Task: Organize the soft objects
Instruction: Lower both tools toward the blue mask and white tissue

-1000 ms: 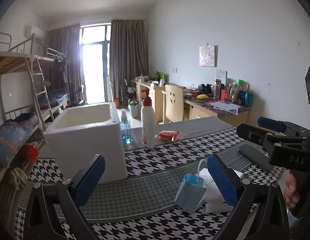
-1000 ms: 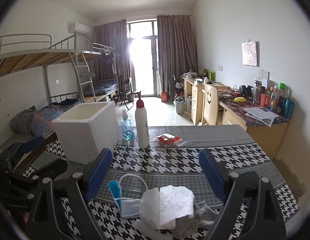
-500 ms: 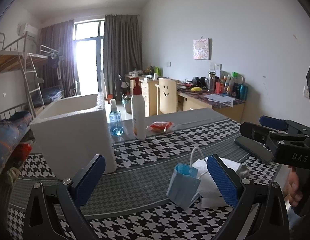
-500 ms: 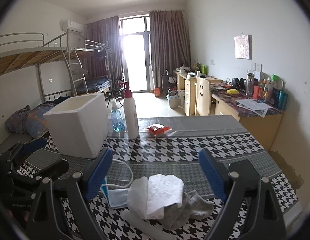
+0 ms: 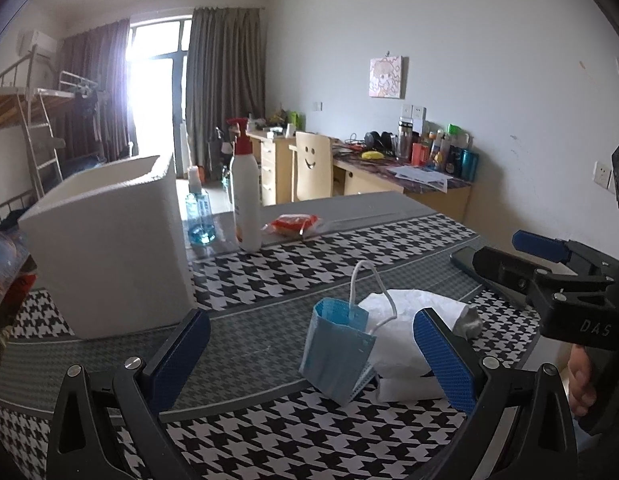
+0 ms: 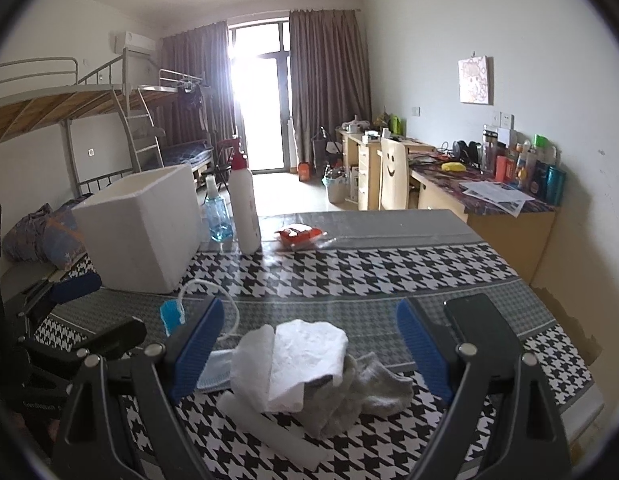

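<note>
A pile of soft things lies on the houndstooth tablecloth: a blue face mask [image 5: 337,354] with a white ear loop, a crumpled white tissue [image 6: 305,358] and a grey sock [image 6: 369,392]. The mask also shows in the right wrist view [image 6: 172,314], and the tissue in the left wrist view [image 5: 409,312]. My left gripper [image 5: 309,356] is open, its jaws either side of the mask. My right gripper [image 6: 309,348] is open, just in front of the tissue and sock. An open white foam box [image 5: 109,248] stands to the left.
Behind the box stand a blue spray bottle [image 5: 199,216] and a white pump bottle [image 5: 245,200], with a red packet [image 5: 295,224] beside them. A dark phone [image 6: 475,320] lies on the right of the table. Desks, a chair and bunk beds are further back.
Both grippers have moved forward and lower toward the pile. The mask now sits between the left jaws, and the tissue and sock loom larger in the right wrist view. Both stay open.
</note>
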